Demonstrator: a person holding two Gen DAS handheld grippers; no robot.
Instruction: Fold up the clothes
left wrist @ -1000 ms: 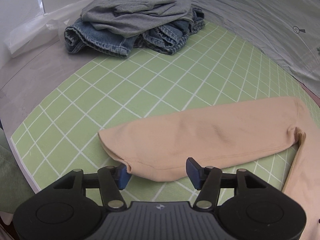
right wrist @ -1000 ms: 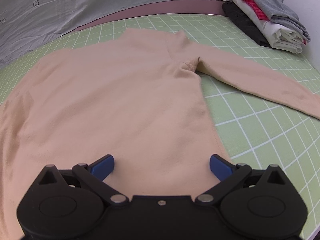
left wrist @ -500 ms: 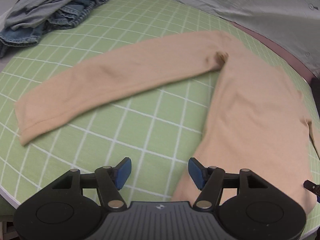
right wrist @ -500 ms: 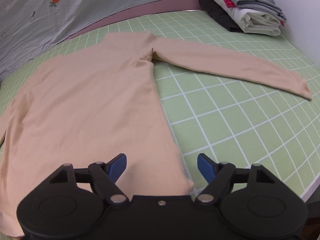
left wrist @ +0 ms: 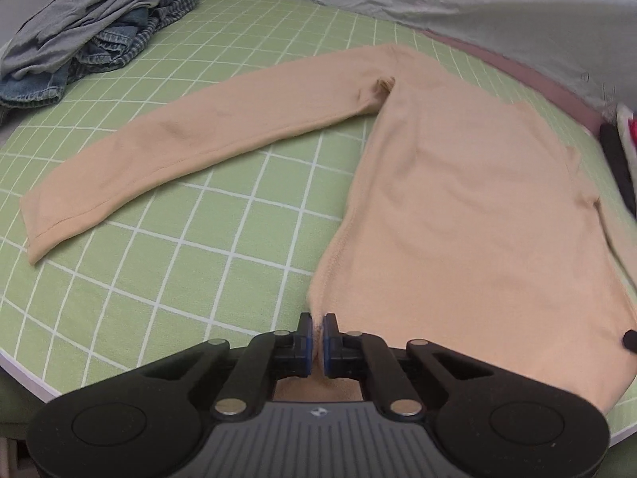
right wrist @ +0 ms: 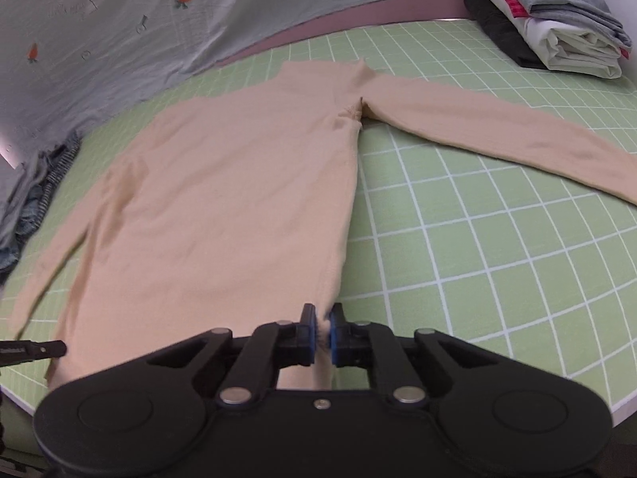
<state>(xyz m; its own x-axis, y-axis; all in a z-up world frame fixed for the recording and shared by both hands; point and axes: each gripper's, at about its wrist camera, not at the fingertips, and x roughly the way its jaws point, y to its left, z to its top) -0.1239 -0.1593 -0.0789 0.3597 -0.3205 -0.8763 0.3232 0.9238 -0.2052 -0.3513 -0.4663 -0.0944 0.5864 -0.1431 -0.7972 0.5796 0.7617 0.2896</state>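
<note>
Pinching the peach long-sleeve top at its hem corners, so the bottom can probably lift evenly for a fold. Left gripper is clamped on the left corner, right gripper on the right one. Top lies flat on the green grid mat, sleeves out toward 10 and 2 o'clock. Open mat beside both sleeves; jeans pile sits at 10 o'clock, folded stack at 2.

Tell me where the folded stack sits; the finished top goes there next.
In the right wrist view, the folded stack lies at the far right corner of the green grid mat, beyond the peach top's outstretched sleeve.
</note>
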